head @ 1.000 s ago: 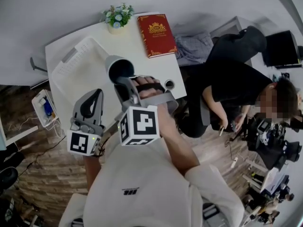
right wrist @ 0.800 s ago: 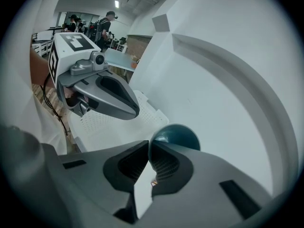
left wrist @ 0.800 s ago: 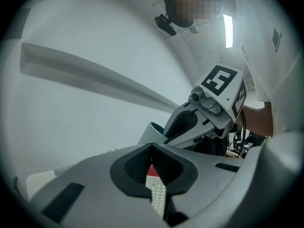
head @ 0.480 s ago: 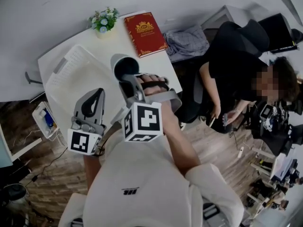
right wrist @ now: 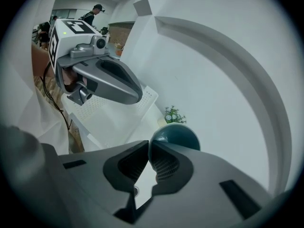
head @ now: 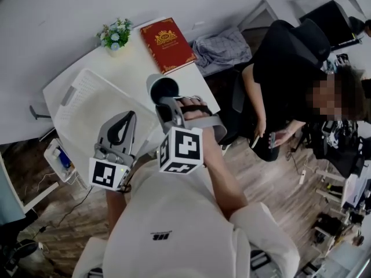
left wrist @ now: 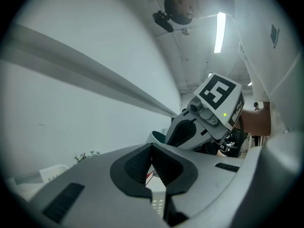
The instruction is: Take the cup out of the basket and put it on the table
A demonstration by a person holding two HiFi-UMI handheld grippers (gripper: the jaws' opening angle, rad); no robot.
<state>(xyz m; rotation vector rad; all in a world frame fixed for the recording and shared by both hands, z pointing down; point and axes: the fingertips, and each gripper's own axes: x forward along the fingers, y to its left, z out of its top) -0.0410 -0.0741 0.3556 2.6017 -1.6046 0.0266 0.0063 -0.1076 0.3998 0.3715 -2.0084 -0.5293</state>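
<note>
- Above the white table (head: pixel 138 59), just beside the white perforated plastic basket (head: pixel 87 106), the grey cup with a dark teal inside (head: pixel 163 89) hangs in the air; the right gripper (head: pixel 164 102) pinches its rim wall between nearly closed jaws
- The lift out of the basket looks done; lowering the cup and letting go remain, as I judge it
- The cup is tilted, not upright; its mouth faces up and back toward the person; its long axis slants away from them
- The left gripper (head: pixel 127 117) has its jaws together on nothing
</note>
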